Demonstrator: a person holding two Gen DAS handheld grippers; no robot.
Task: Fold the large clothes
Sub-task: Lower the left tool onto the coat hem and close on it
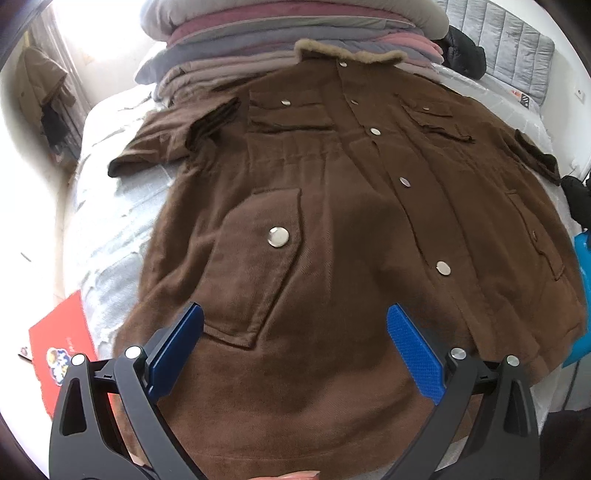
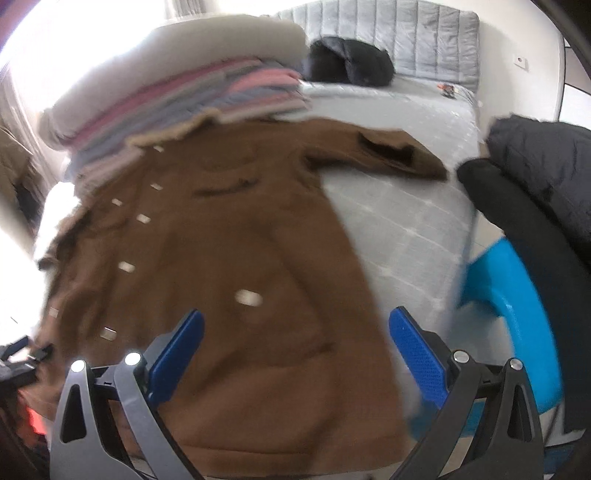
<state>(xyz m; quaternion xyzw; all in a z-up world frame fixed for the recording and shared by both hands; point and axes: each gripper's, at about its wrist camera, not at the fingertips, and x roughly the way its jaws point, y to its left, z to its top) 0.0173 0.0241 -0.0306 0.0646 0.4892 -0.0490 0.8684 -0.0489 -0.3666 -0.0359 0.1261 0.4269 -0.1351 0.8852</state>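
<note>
Item: brown coat (image 1: 332, 229), fur-trimmed collar (image 1: 349, 55), metal snaps down the front; lies face up and spread flat on the bed (image 1: 110, 221), collar toward a stack of folded clothes (image 1: 258, 33), both sleeves out to the sides, hem nearest the cameras. Left hand-held gripper (image 1: 295, 350): fingers spread wide, nothing between them, poised over the hem by the lower pocket (image 1: 258, 266). Right hand-held gripper (image 2: 295, 350): likewise spread and empty, over the hem's right side; view blurred. Step judged: first fold not yet begun. Handling advice: fabric looks thick and heavy, so take deep bites at the edges, bring the sleeve (image 2: 384, 151) inward across the chest before halving lengthwise, keep snaps aligned, smooth out trapped bulk.
</note>
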